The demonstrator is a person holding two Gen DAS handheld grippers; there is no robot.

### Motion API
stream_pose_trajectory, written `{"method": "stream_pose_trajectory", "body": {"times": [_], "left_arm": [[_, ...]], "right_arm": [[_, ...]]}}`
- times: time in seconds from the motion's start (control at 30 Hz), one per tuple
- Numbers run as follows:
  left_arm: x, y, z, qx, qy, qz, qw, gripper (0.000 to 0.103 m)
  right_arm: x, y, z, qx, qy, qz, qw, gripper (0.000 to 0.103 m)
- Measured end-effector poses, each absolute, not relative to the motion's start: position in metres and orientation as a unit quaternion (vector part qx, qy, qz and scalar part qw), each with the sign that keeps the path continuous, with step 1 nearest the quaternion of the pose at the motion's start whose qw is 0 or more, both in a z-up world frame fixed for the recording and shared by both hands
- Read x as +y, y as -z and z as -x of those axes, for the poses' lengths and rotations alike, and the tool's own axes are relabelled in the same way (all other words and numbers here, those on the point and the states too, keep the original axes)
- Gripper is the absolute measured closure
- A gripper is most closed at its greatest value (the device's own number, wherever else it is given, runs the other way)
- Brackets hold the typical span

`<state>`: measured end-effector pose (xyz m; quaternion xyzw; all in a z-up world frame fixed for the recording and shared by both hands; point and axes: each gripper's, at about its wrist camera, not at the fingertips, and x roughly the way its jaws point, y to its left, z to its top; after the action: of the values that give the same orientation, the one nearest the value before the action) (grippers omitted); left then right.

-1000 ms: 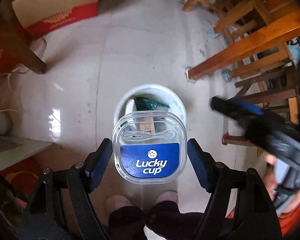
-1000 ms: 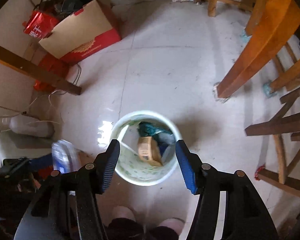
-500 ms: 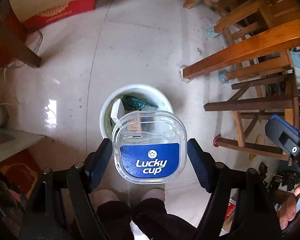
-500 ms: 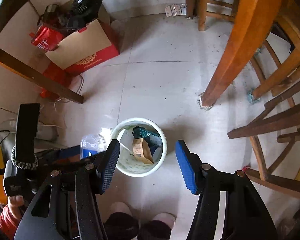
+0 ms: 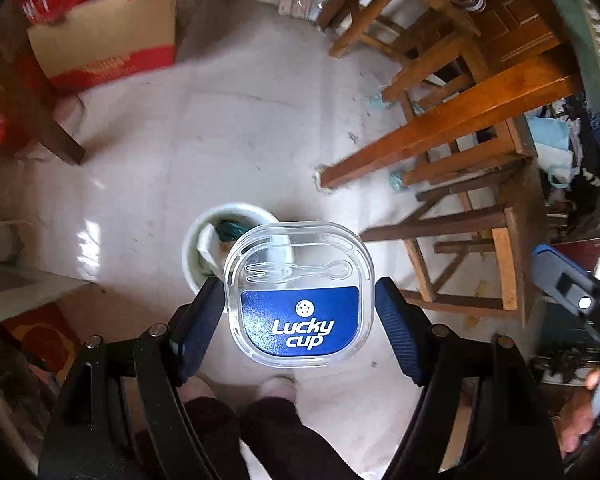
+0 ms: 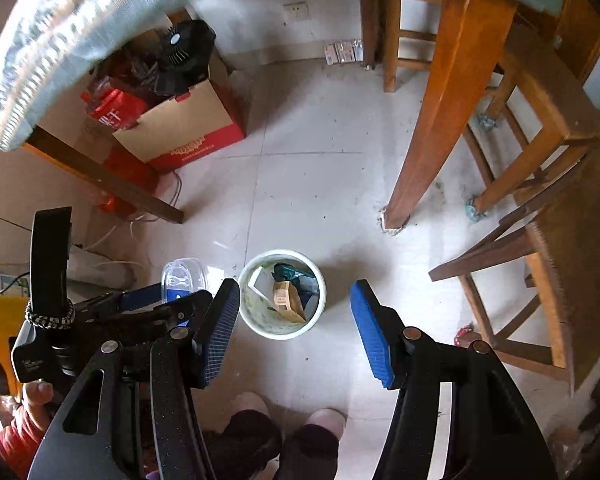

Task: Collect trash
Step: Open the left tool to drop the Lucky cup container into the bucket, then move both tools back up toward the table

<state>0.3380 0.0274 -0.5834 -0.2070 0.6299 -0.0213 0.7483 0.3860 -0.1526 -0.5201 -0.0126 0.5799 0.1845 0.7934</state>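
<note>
Left gripper [image 5: 300,312]: blue fingers [image 5: 198,320] clamped on a clear plastic cup [image 5: 298,294] with a rounded-square lid, blue "Lucky cup" label, and a spoon-fork moulded into the lid top. In the left wrist view the cup is held above the floor [image 5: 228,132], its far-left edge overlapping the near-right rim of the white trash bin [image 5: 204,232]. In the right wrist view the same cup [image 6: 182,278] appears just left of the bin [image 6: 282,294], off to the side and not over the opening.

Right gripper [image 6: 294,320]: fingers [image 6: 220,328] spread wide, nothing between them. The bin sits on the floor tiles [image 6: 308,184] in the gap between the two fingers.

Bin contents: a small brown carton [image 6: 286,302], a dark green wrapper [image 6: 290,270], a white card against the left inner wall.

Surroundings: cardboard box [image 6: 180,128] with red printed band at far left, a black fan [image 6: 180,52] on top of it. Wooden table leg [image 6: 440,120] to the right of the bin, wooden stools [image 6: 540,128] beyond it. Operator's slippered feet [image 6: 288,412] at near edge of both views. A green patterned cloth [image 6: 60,32], blurred, hangs in the far-left corner of the right wrist view.
</note>
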Motion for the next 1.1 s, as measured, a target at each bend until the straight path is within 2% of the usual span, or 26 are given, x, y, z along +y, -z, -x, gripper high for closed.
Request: {"method": "stream_pose_trajectory", "body": {"times": [0.1, 0.2, 0.43, 0.63, 0.8, 1.1], "left_arm": [[0.020, 0.556, -0.333, 0.600, 0.013, 0.174, 0.781, 0.028], [0.017, 0.538, -0.328, 0.575, 0.043, 0.188, 0.795, 0.028], [0.025, 0.530, -0.331, 0.591, 0.053, 0.235, 0.770, 0.028], [0.027, 0.512, -0.326, 0.604, 0.018, 0.202, 0.771, 0.028], [0.028, 0.466, -0.312, 0.593, 0.003, 0.161, 0.789, 0.028], [0.032, 0.329, -0.285, 0.517, -0.005, 0.128, 0.846, 0.028]], "right_arm": [[-0.156, 0.505, -0.384, 0.580, -0.187, 0.006, 0.793, 0.049], [-0.160, 0.490, -0.382, 0.576, -0.190, 0.006, 0.795, 0.049], [-0.166, 0.478, -0.381, 0.576, -0.191, 0.008, 0.795, 0.049], [-0.168, 0.461, -0.375, 0.579, -0.197, 0.005, 0.791, 0.049], [-0.165, 0.427, -0.364, 0.571, -0.204, 0.013, 0.795, 0.049], [-0.151, 0.330, -0.334, 0.526, -0.220, 0.020, 0.821, 0.049]]}}
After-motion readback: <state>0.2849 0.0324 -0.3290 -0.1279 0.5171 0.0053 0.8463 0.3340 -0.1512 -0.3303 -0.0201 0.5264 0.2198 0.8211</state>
